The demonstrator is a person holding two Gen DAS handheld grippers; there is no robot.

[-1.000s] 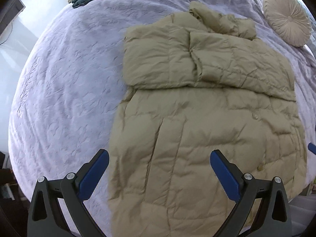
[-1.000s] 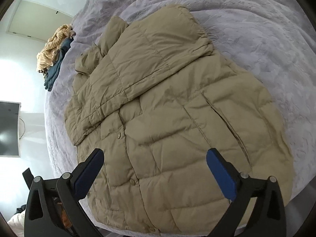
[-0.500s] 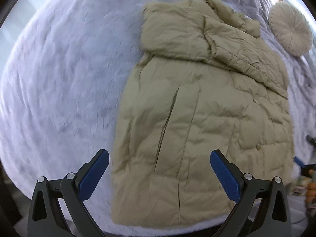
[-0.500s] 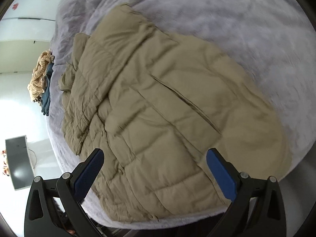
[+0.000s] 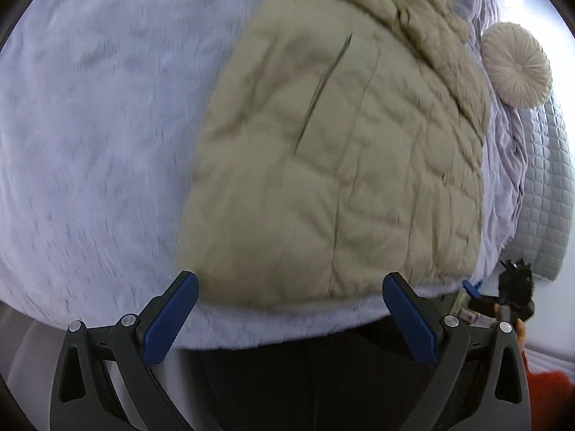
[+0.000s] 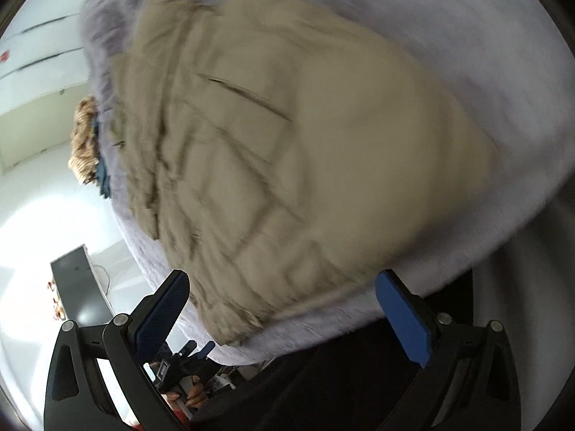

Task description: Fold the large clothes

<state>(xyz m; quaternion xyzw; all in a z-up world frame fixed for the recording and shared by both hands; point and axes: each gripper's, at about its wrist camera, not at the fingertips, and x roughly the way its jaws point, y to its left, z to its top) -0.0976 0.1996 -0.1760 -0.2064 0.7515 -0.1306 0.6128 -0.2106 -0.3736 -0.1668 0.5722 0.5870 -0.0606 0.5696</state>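
Both tongs hang off the near edge of the bed, and both stand wide open with nothing between their blue pads.

The left tongs (image 5: pixel 289 305) sit low at the bed's edge. The jacket (image 5: pixel 334 151) lies flat on the bed (image 5: pixel 90 125) just ahead of them, its hem close in front of the pads but not between them. Its left pad (image 5: pixel 169 318) is about level with the jacket's near left corner. The upper part of the jacket, farther from the tongs, is bunched into a thicker layer on top. A slanted pocket slit shows on the panel ahead. Beyond the jacket, ahead and to the right, a round cushion (image 5: pixel 515 64) rests at the head of the bed. To the far right, past the right pad, the other tongs show in part at the bed's edge.

The right tongs (image 6: pixel 282 305) look across the same jacket (image 6: pixel 287 143) from its other near corner; this view is blurred. The jacket's hem corner lies just ahead, between the two pads in the view but not touched by them. Ahead and left, at the far edge of the bed (image 6: pixel 467 36), lies a small pile of clothes (image 6: pixel 86 143). Below the left pad, the other tongs and fingers holding them are partly visible.
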